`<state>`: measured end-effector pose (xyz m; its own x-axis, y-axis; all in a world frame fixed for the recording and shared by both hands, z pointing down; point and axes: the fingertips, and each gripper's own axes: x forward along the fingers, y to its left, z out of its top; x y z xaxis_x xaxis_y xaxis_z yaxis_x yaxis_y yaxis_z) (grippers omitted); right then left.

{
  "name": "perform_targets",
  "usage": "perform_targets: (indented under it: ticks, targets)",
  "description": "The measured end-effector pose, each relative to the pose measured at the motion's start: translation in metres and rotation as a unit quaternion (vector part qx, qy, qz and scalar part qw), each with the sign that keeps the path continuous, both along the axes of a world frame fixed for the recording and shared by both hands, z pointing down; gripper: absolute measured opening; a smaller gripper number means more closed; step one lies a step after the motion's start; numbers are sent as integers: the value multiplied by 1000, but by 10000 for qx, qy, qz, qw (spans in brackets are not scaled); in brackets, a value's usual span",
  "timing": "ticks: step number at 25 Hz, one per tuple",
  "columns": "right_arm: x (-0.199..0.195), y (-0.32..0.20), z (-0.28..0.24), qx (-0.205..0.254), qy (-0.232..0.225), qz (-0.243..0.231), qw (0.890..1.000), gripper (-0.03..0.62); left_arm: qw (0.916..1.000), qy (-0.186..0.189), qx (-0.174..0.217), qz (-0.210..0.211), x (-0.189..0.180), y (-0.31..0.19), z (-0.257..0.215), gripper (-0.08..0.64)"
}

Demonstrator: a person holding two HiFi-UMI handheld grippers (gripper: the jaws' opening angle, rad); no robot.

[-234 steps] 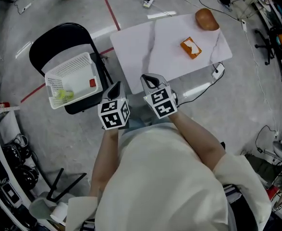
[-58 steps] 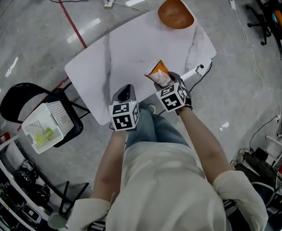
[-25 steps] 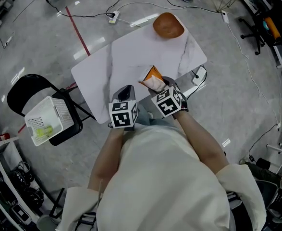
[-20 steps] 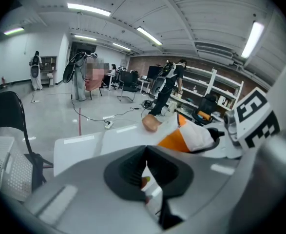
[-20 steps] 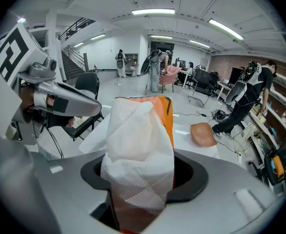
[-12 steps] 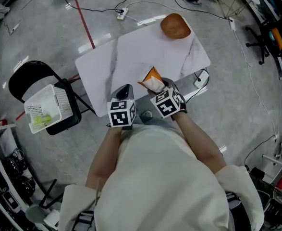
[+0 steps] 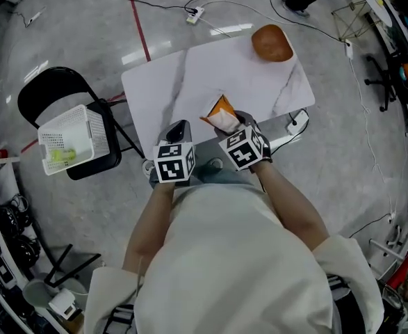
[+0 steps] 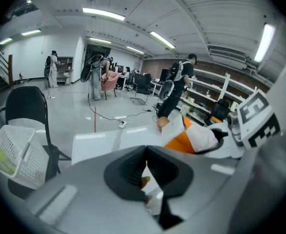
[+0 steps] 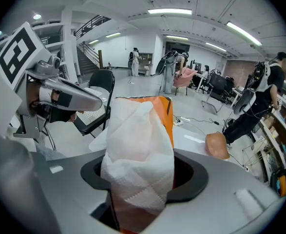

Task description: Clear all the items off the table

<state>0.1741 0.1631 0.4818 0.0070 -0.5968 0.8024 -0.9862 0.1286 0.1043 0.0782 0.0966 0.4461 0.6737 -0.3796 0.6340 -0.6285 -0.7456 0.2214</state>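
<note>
The white marbled table (image 7: pixel 162 96) fills the middle of the head view, and the person stands at its near edge, so both tools can reach over it. To the left, well apart from the table, a black chair (image 7: pixel 99 167) carries a white mesh basket (image 7: pixel 96 134) on its seat. It looks like the drop-off place for cleared things, since a small yellow-green item (image 7: pixel 62 156) already lies in it. A brown bowl-shaped thing (image 7: pixel 272 42) sits at the table's far corner, untouched and probably next to go. The right gripper (image 7: pixel 235 122) is clamped on an orange tissue pack (image 7: pixel 222 115) and holds it up over the table's near edge. Its jaws stand fairly wide because the pack's body fills the gap, and white tissue bulges out of the top towards the camera. The left gripper (image 7: pixel 178 127) hangs just beside it with its jaws together and nothing between them, idle. One tool is enough for so light a pack.
</note>
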Motion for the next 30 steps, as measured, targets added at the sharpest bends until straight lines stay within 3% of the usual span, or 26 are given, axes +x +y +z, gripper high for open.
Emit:
perform_targets:
  ticks: [14,30]
  targets:
    - [-88,-80,-7,38,-27,-276,9996,275,9998,-15,19,-217,-91,-73,-7,8]
    - [-194,-166,-19,90,-21,-1005,9949,275,9944,-16,2,-1055,-206,-147,-12,8]
